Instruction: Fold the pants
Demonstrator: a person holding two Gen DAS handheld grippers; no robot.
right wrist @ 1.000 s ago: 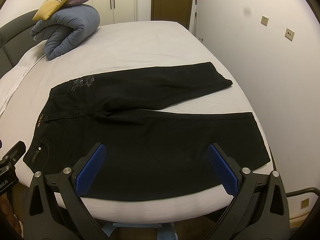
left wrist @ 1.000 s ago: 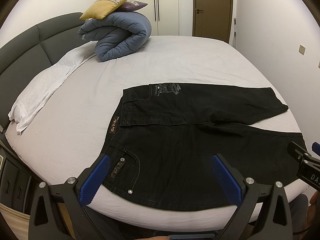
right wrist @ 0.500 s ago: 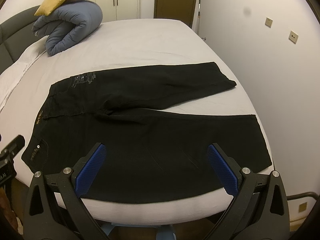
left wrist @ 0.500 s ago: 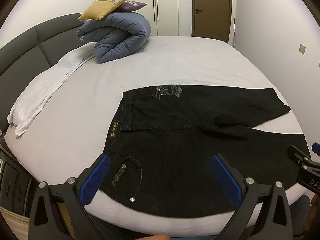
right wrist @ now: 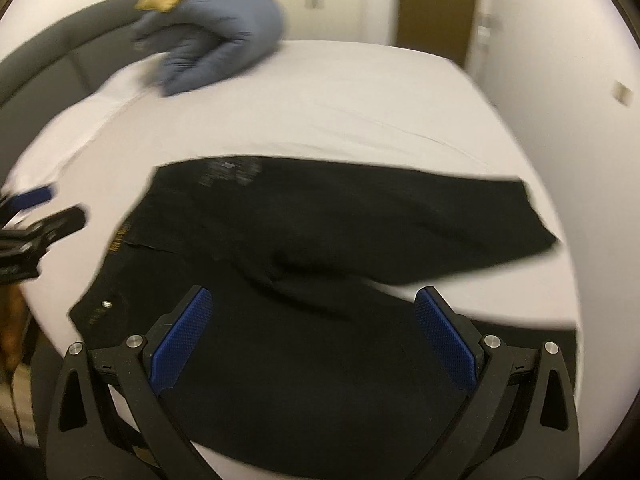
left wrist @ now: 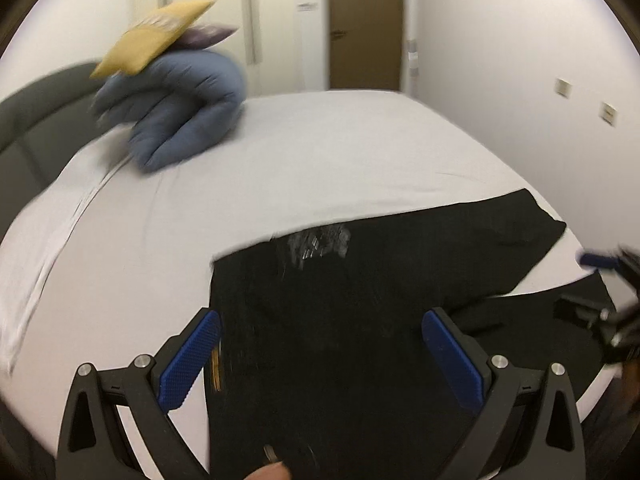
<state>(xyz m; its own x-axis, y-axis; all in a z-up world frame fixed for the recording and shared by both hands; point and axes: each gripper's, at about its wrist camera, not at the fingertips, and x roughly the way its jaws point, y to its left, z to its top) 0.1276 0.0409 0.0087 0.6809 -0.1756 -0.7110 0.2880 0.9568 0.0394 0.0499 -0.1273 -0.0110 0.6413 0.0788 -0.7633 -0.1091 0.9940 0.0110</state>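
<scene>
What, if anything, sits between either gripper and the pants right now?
Nothing visible. The left gripper and right gripper are both open directly over the black pants, with only air between pads and fabric. The rolled blue duvet and yellow cushion sit far back near the headboard, off the path.

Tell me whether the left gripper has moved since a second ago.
Yes. The left gripper has advanced over the black pants: its blue pads now straddle the waistband area, and the blue duvet looms larger. Both views are motion-blurred.
</scene>
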